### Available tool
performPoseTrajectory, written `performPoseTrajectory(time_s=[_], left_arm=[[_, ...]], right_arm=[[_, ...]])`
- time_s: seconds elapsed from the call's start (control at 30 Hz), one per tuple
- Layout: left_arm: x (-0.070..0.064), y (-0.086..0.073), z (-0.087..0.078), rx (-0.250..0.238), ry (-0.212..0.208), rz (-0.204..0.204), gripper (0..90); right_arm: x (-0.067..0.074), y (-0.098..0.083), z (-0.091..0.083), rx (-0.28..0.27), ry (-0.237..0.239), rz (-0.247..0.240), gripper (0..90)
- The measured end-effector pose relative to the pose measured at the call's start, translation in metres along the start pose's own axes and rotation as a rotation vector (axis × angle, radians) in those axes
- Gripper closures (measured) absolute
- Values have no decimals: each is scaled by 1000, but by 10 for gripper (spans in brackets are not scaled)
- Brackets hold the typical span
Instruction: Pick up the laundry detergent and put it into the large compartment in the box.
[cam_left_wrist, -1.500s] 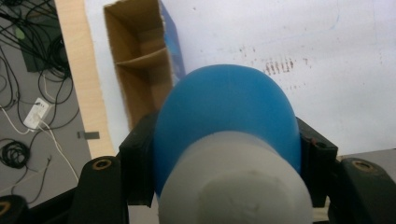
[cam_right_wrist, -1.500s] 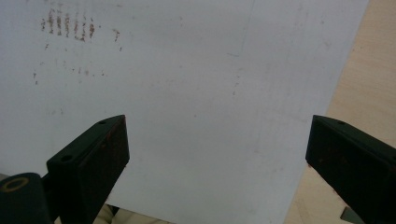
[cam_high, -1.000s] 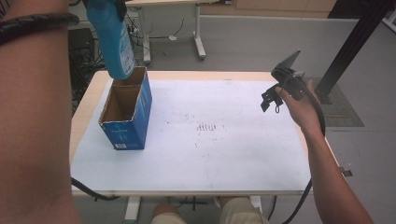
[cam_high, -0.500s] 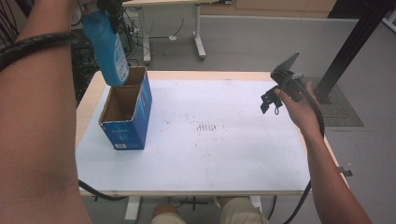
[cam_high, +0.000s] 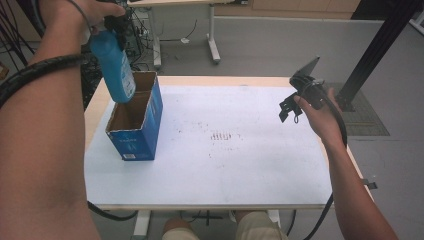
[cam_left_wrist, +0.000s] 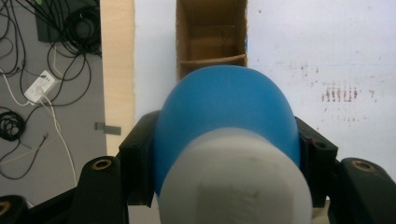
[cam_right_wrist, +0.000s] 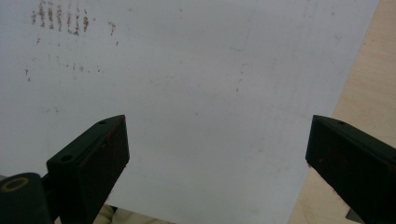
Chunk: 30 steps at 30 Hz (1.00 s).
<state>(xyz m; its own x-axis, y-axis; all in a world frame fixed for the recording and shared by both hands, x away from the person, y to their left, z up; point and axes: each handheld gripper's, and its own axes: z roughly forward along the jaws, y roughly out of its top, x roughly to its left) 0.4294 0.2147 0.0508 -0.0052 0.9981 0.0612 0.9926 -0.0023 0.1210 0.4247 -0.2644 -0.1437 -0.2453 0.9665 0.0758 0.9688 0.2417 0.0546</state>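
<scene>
A blue bottle with a white cap hangs upright, tilted slightly, over the far end of an open blue cardboard box at the table's left. Its base sits at the box's open top. My left gripper is shut on the bottle's shoulder just below the cap. In the left gripper view the bottle sits between the jaws of that gripper, with the brown inside of the box beyond it. My right gripper hovers over the table's right side, open, and holds nothing.
A white sheet with faint rust-coloured marks covers the wooden table. Cables lie on the floor to the left. Another desk's legs stand behind, and a black post rises at the far right.
My left hand has come down with the bottle, from above the box to the box's open top. The right hand has stayed where it was.
</scene>
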Motion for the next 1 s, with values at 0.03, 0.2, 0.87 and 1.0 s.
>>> performPoseTrajectory(time_s=[0.03, 0.2, 0.87, 1.0], left_arm=[[0, 1, 2, 4, 1, 1, 378], [1, 1, 14, 10, -4, 4, 378], [9, -3, 64, 35, -19, 7, 378], [9, -3, 75, 45, -24, 10, 378]], right_arm=[[0, -1, 0, -2, 0, 0, 58], [0, -2, -3, -3, -3, 1, 58], [1, -6, -5, -12, -10, 3, 58], [2, -6, -4, -11, -10, 4, 58]])
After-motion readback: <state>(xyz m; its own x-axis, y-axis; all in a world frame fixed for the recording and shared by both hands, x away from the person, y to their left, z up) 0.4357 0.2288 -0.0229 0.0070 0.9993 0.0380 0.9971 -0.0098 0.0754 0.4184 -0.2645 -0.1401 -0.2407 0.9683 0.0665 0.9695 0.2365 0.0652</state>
